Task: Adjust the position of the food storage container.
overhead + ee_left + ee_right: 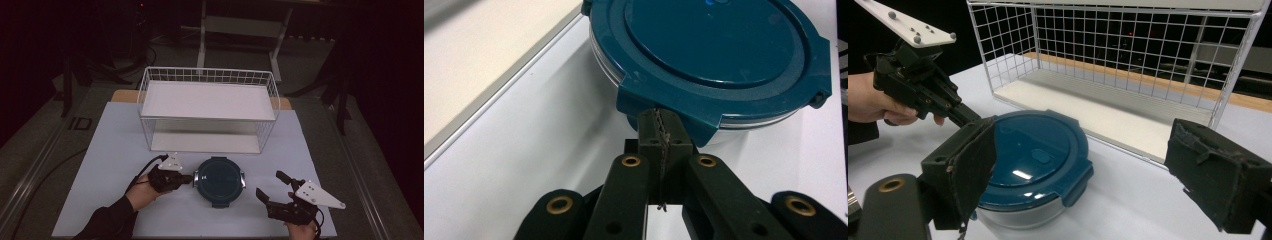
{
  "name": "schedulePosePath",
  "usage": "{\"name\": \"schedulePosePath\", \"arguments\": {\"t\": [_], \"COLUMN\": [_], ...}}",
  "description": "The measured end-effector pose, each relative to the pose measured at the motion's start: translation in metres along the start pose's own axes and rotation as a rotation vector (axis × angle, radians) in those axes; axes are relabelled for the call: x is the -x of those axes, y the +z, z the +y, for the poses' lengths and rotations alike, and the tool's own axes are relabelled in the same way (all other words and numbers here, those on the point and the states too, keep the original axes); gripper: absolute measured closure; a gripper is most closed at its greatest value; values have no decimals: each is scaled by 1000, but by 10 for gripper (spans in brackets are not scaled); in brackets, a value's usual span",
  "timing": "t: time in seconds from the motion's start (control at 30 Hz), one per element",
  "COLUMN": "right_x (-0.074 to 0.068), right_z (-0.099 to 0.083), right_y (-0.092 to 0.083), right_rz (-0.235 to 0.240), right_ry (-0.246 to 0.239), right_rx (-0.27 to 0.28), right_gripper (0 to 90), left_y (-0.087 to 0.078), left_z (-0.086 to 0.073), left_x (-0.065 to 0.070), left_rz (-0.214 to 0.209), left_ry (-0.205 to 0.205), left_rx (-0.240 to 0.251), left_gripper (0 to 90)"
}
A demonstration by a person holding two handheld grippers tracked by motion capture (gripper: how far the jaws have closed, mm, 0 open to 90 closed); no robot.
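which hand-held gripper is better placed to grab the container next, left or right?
Probably right. The right hand-held gripper is open and faces the teal-lidded container, though apart from it. The left hand-held gripper is at the container's lid tab but shut, so it would have to reopen.

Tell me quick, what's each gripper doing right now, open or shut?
Left gripper: shut, tips at the container lid's latch, holding nothing.
Right gripper: wide open, holding nothing, short of the container.
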State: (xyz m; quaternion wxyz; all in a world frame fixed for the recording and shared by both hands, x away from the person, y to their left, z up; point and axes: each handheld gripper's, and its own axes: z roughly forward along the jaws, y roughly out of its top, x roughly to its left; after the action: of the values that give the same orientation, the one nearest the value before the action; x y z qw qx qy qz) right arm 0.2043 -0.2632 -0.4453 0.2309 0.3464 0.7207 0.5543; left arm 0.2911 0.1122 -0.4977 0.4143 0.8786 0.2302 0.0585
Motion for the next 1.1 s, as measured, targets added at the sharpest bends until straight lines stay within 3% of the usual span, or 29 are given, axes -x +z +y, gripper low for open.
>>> {"name": "schedulePosePath", "arguments": {"t": [0.53,0.73,0.87,0.93,1.03,1.1], "right_x": [-1,-1,0,0,0,-1], "right_z": [0,0,0,0,-1,0], "right_y": [1,0,0,0,0,1], "right_rz": [10,8,5,4,10,14], "right_ry": [-4,-5,-2,-3,-4,-5], "right_rx": [-6,-4,-1,-4,-7,-5], "right_gripper": [128,128,128,128,128,128], "left_y": [16,13,4,-3,-14,-20], "left_z": [13,12,12,13,14,15], "left_x": [7,7,5,3,1,2], "left_rz": [-8,-8,3,19,-4,-8], "left_ry": [20,29,15,6,-66,-91], "left_rx": [2,18,30,44,84,105], "left_gripper": [897,885,785,663,494,377]}}
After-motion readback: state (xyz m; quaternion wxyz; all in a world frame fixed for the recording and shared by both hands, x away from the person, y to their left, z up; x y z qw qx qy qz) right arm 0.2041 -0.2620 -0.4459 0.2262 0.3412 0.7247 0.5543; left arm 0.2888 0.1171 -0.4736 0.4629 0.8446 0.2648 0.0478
